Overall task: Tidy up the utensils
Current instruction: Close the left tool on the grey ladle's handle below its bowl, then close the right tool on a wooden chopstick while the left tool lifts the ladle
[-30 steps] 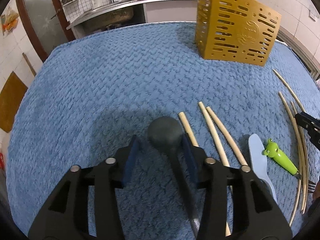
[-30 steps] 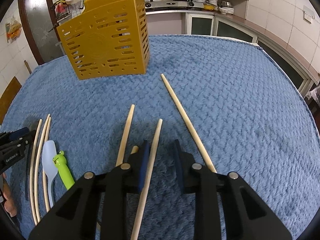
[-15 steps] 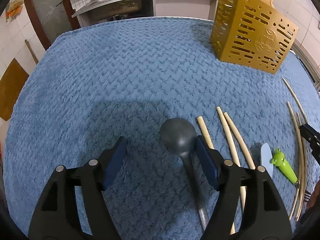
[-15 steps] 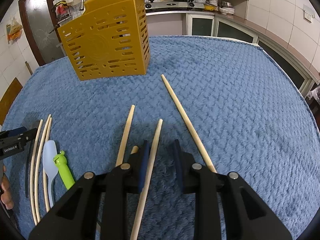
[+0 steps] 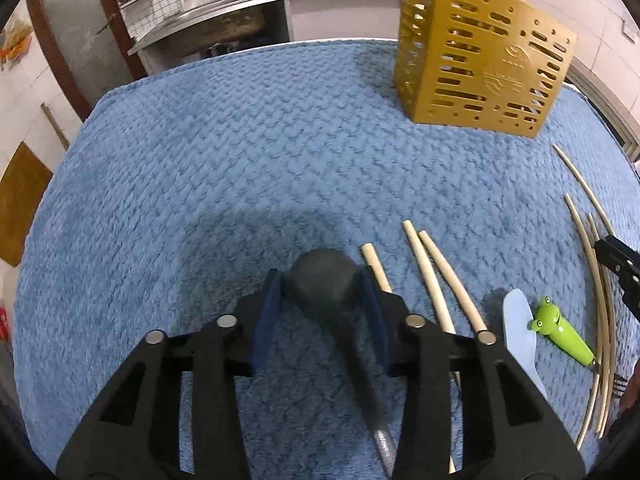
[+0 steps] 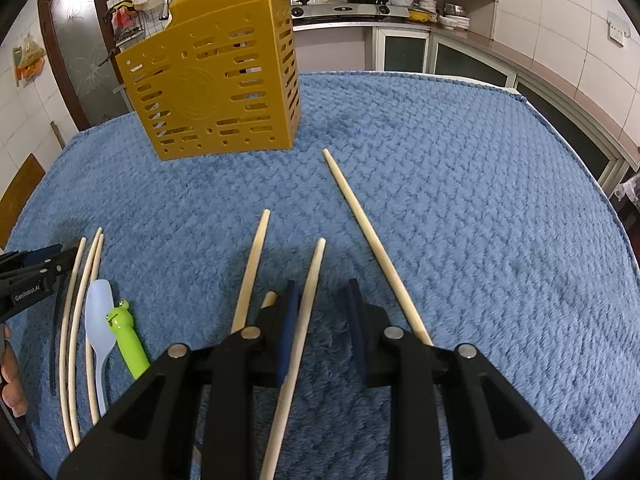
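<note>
A dark grey spoon (image 5: 320,266) lies on the blue towel (image 5: 240,140). My left gripper (image 5: 320,292) is closing, and its blue pads touch both sides of the spoon's bowl. The spoon's handle (image 5: 380,440) runs back under the right finger. My right gripper (image 6: 322,286) is low over the towel with its jaws apart. A wooden chopstick (image 6: 308,300) lies between them, beside the left pad. Two more chopsticks (image 6: 252,264) (image 6: 372,240) flank it. The yellow slotted utensil holder (image 6: 216,88) stands upright at the far side.
Beside the spoon lie wooden chopsticks (image 5: 428,280), a pale blue spatula (image 5: 520,340) and a green frog-headed utensil (image 5: 560,332). More chopsticks (image 6: 76,320) lie at the left of the right wrist view. A kitchen counter with a stove runs behind the table.
The left jaws spread wide around the spoon's bowl, then came in until the pads met it. The right gripper and its chopstick have not moved.
</note>
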Motion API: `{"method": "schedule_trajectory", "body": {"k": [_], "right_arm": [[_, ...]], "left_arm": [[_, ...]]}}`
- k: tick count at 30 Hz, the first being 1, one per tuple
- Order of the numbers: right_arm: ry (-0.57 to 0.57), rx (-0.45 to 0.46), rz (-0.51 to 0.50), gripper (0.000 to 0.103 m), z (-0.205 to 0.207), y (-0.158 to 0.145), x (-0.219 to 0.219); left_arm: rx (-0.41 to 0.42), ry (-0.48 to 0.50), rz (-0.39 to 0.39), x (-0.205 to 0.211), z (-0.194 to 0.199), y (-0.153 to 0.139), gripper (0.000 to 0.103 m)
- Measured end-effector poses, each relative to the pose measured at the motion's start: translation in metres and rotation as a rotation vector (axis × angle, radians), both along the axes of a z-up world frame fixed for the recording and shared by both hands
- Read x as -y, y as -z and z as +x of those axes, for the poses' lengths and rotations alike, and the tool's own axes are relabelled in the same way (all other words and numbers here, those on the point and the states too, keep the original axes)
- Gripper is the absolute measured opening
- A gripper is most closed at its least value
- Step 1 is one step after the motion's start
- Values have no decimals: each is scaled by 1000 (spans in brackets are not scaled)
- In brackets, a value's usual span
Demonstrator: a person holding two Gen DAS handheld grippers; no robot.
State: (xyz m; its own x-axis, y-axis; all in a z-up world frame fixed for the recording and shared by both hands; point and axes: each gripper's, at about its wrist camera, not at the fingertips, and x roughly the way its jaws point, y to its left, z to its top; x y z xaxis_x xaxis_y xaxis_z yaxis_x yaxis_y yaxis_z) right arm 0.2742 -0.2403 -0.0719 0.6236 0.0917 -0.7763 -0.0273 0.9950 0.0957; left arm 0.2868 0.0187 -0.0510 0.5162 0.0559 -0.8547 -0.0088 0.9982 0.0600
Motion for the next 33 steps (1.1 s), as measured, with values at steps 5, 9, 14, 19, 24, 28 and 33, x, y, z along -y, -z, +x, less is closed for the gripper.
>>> {"method": "schedule_trajectory", "body": {"k": [5,9,14,19,24,28,33], "right_arm": [[3,4,10,20,0,-1,0],[0,6,28,16,0,-1,2],[-7,8,40,15,0,-2,2],[-12,9,55,13,0,-1,7],[-17,12,68,8,-1,-2,9],[-14,22,73,5,-3,-3,9],[-10,59,88,5,-8,-13,12]], "left_arm": [[5,6,-3,0,-1,-2,35],[12,7,-21,-2,-4,-2,35],[15,6,-53,-9,-4,-2,35],[19,6,-97,-14,-6,-7,35],[71,14,-106,-12,-13,-19,35],[90,26,-106,-8,-17,-25,35],[148,47,-92,-4,-28,-39,35]]}}
